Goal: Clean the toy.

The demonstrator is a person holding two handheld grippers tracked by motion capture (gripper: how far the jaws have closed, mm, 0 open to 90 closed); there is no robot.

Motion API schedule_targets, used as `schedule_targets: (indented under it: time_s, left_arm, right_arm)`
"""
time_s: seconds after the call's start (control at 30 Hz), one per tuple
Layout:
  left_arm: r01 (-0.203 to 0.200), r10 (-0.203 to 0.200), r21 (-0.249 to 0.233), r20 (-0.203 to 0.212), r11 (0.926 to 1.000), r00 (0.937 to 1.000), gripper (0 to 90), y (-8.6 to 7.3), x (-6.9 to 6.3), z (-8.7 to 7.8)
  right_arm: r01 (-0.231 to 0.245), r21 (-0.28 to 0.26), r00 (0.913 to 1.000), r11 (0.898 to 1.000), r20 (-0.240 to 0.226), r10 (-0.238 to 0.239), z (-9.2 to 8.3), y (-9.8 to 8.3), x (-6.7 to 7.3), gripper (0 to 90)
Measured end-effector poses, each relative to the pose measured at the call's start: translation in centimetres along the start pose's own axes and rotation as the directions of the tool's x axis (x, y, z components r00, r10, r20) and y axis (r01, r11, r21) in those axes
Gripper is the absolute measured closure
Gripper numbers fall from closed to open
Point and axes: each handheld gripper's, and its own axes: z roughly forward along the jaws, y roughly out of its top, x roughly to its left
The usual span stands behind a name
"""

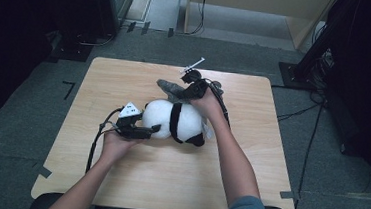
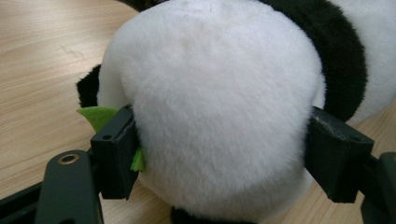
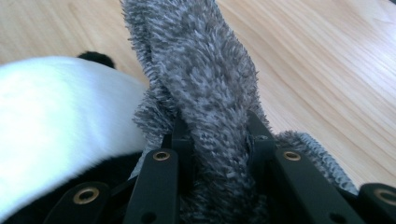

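A black-and-white panda plush (image 1: 172, 119) lies on its side in the middle of the wooden table (image 1: 167, 178). My left gripper (image 1: 152, 130) comes at it from the left. In the left gripper view the jaws press into both sides of the panda's round white part (image 2: 219, 102), with a green felt leaf (image 2: 95, 116) by one jaw. Behind the panda, my right gripper (image 1: 182, 91) is shut on a grey fuzzy cloth (image 1: 167, 87). In the right gripper view the grey cloth (image 3: 201, 79) rises from between the jaws, beside the panda's white fur (image 3: 60, 107).
Bare tabletop (image 3: 317, 60) stretches to the front, left and right of the toy. Around the table is grey carpet with cables, and a black stand (image 1: 324, 40) is at the back right. Dark equipment (image 1: 111, 3) stands at the back left.
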Motion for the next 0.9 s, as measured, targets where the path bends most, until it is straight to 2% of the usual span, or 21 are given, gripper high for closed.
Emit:
schedule_targets:
  time_s: [0.23,0.43,0.7,0.83,0.9]
  left_arm:
    - [0.002,-0.002,0.001,0.004,1.0000,1.0000,22.1,0.0,0.0,0.0]
    - [0.004,-0.004,0.001,0.006,1.0000,1.0000,21.9,-0.1,0.1,0.0]
    - [0.001,-0.001,-0.002,0.004,1.0000,1.0000,21.9,-0.1,0.1,0.0]
    - [-0.003,0.003,-0.009,0.000,1.0000,1.0000,21.9,-0.2,0.1,0.0]
    - [-0.003,0.003,-0.010,0.001,0.9999,1.0000,21.9,-0.2,0.1,0.0]
  right_arm:
    - [-0.064,0.001,0.9979,0.998,0.015,0.064,-0.9,-1.5,-2.2,72.6]
    - [-0.100,-0.022,0.9950,0.995,0.006,0.100,-1.1,-2.8,-3.2,72.6]
    - [-0.127,-0.004,0.9907,0.992,0.050,0.127,-1.1,-4.5,-4.5,72.7]
    - [-0.181,-0.012,0.9828,0.983,0.035,0.181,-1.0,-5.7,-5.2,72.7]
    - [-0.185,-0.026,0.9817,0.982,0.042,0.186,-1.0,-6.2,-5.2,72.6]
